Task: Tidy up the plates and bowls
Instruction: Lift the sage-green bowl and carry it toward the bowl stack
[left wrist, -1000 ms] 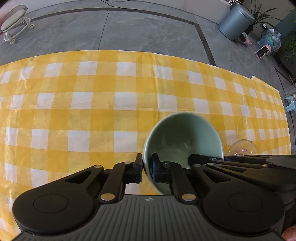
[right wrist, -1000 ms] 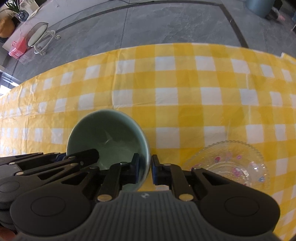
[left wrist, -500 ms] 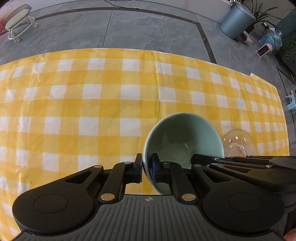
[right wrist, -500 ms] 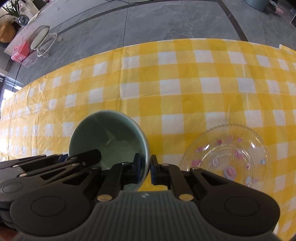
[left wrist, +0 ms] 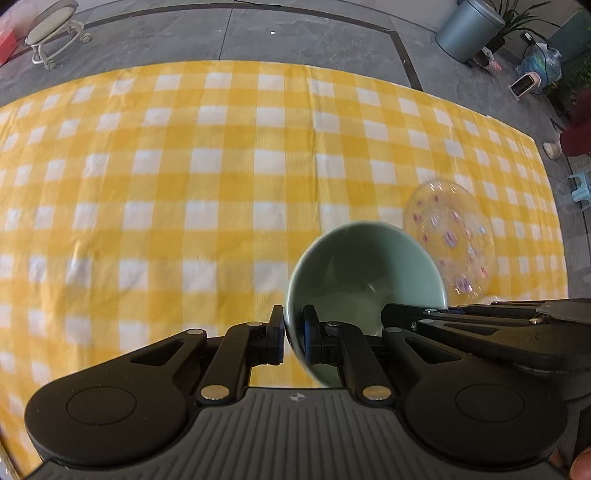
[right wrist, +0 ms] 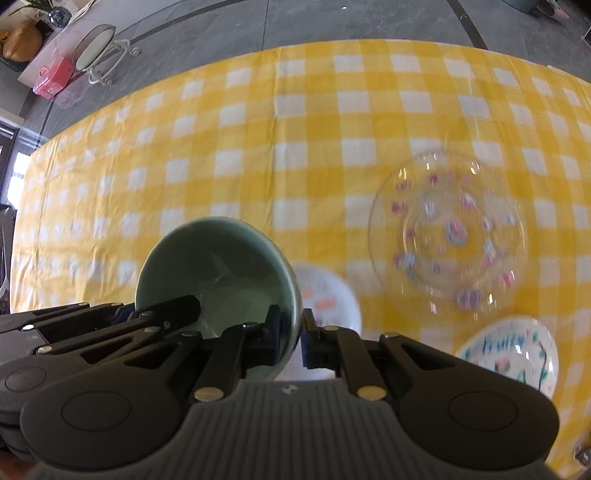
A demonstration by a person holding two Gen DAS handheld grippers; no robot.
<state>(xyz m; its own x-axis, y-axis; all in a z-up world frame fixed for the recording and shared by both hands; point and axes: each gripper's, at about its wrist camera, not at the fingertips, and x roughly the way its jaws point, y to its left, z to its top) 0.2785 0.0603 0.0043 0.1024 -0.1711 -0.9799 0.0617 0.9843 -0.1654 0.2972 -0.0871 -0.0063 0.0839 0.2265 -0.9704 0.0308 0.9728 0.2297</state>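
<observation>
A table covered by a yellow-and-white checked cloth (left wrist: 207,192) is seen from above in both wrist views, and its far edge is met by grey stone flooring (left wrist: 295,37) on which a wheeled stool (left wrist: 55,33) and a grey bin (left wrist: 469,29) are placed well back from the table. The left and middle stretches of the cloth are left bare in the left wrist view, so open room is offered there, whereas the right end is taken up by a clear glass plate (right wrist: 447,229) dotted with small pink and blue marks. Nearer the camera in the right wrist view, a white dish (right wrist: 328,299) with reddish marks is partly hidden behind the bowl, and a second white dish (right wrist: 517,354) with blue lettering and flower marks is seen near the lower right; motion blur prevents their shapes from being told with certainty. A pale green bowl (left wrist: 365,273) is held clear of the cloth, tilted so that its inside is turned toward the cameras. Its rim is pinched on one side by the left gripper (left wrist: 293,334), with one pad inside the wall and one outside, and on the opposite side by the right gripper (right wrist: 291,338) in the same manner. Both grippers are directed steeply downward at the table, and each is visible at the edge of the other's view. A fingertip (left wrist: 581,467) is glimpsed in the left view's lower right corner.
</observation>
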